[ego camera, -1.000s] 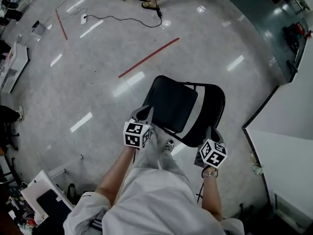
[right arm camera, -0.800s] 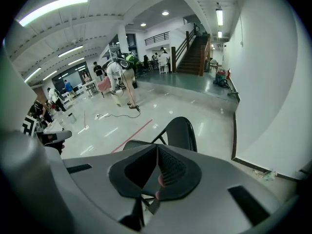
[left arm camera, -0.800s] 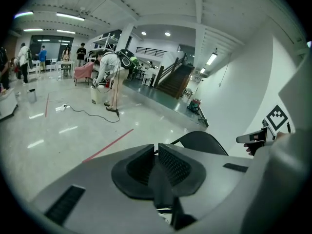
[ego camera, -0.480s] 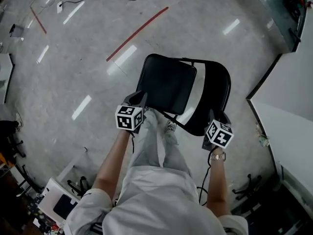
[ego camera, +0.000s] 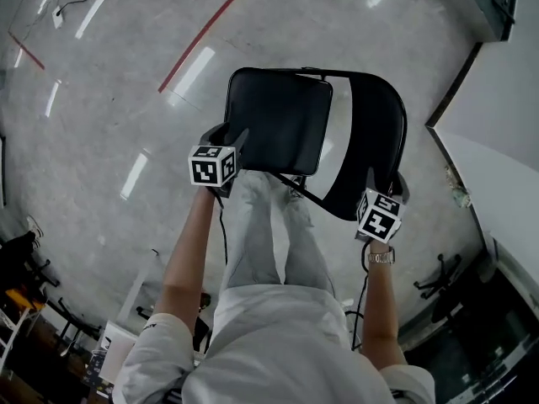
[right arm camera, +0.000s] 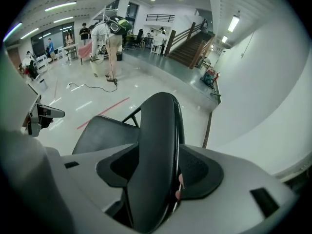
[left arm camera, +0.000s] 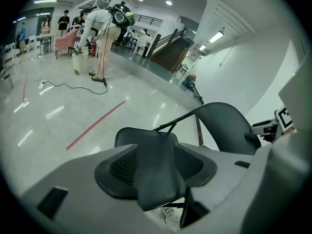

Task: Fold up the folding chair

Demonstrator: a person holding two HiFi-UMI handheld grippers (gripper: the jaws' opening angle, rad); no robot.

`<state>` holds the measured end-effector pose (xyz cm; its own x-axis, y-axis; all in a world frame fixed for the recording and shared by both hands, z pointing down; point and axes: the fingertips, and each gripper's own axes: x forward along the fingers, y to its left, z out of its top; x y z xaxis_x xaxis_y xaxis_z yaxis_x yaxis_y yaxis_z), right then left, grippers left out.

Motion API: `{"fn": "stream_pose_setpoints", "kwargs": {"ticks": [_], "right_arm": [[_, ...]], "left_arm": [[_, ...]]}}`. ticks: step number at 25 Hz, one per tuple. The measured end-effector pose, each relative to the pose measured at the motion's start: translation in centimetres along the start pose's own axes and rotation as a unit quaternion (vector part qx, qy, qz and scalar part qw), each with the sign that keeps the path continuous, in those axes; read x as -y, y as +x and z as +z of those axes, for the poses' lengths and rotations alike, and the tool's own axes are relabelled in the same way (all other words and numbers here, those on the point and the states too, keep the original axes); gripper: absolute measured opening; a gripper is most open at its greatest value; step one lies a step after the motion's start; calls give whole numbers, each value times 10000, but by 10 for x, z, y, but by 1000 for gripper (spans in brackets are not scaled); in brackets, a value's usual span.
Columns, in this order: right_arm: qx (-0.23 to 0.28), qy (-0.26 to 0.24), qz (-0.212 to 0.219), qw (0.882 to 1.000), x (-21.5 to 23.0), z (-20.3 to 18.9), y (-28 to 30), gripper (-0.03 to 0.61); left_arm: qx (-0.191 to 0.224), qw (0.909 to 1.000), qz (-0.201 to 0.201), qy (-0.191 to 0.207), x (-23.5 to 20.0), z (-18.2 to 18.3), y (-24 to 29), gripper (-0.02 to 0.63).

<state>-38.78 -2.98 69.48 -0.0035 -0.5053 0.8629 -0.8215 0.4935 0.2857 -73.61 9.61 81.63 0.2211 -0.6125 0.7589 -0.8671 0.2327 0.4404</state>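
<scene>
Straddling the unfolded folding chair (ego camera: 370,124), both claws have just been opening: left claw (left arm camera: 155,167) around the seat's (ego camera: 278,129) near corner, right claw (right arm camera: 156,177) around the backrest's (right arm camera: 158,130) edge. Neither pinches yet; they seem placed to swing seat and backrest together.

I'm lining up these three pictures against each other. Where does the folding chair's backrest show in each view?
Head view: the backrest curves right of centre, beside the seat.
Left gripper view: the backrest sits right of centre, behind the seat.
Right gripper view: the backrest stands in the centre foreground, edge-on, as a tall dark arch.
Shared landmark: the red floor line is upper left in the head view and left of the backrest in both gripper views.
</scene>
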Motion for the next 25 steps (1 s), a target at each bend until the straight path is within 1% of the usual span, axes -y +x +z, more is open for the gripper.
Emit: {"fn": "stream_pose_setpoints", "kwargs": {"ticks": [3, 5, 7, 9, 11, 15, 18, 22, 25], "right_arm": [[61, 46, -375, 9993, 12, 13, 0, 239], [-99, 209, -313, 9992, 15, 16, 13, 246], [-462, 355, -166, 9982, 16, 8, 33, 280], [-809, 362, -75, 9960, 16, -1, 50, 295], [-1026, 352, -38, 9941, 15, -8, 63, 298], [-1098, 531, -128, 9924, 14, -11, 79, 301], [-1203, 558, -184, 9910, 14, -11, 82, 302], [-1340, 546, -243, 9892, 14, -14, 83, 304], [-1367, 527, -282, 9888, 15, -19, 85, 307]], "left_arm": [[-230, 9997, 10, -3, -19, -9, 21, 216], [-351, 9994, 9, 9, -33, -13, 37, 219], [-489, 9988, -23, 0, -47, -19, 54, 230], [-661, 9978, -79, -53, -60, -29, 69, 247], [-823, 9964, -132, -161, -76, -41, 84, 262], [-983, 9939, -268, -423, -109, -60, 114, 293], [-1189, 9913, -331, -467, -131, -77, 137, 314], [-1460, 9866, -513, -513, -148, -99, 164, 333], [-1505, 9836, -755, -655, -154, -110, 184, 357]]}}
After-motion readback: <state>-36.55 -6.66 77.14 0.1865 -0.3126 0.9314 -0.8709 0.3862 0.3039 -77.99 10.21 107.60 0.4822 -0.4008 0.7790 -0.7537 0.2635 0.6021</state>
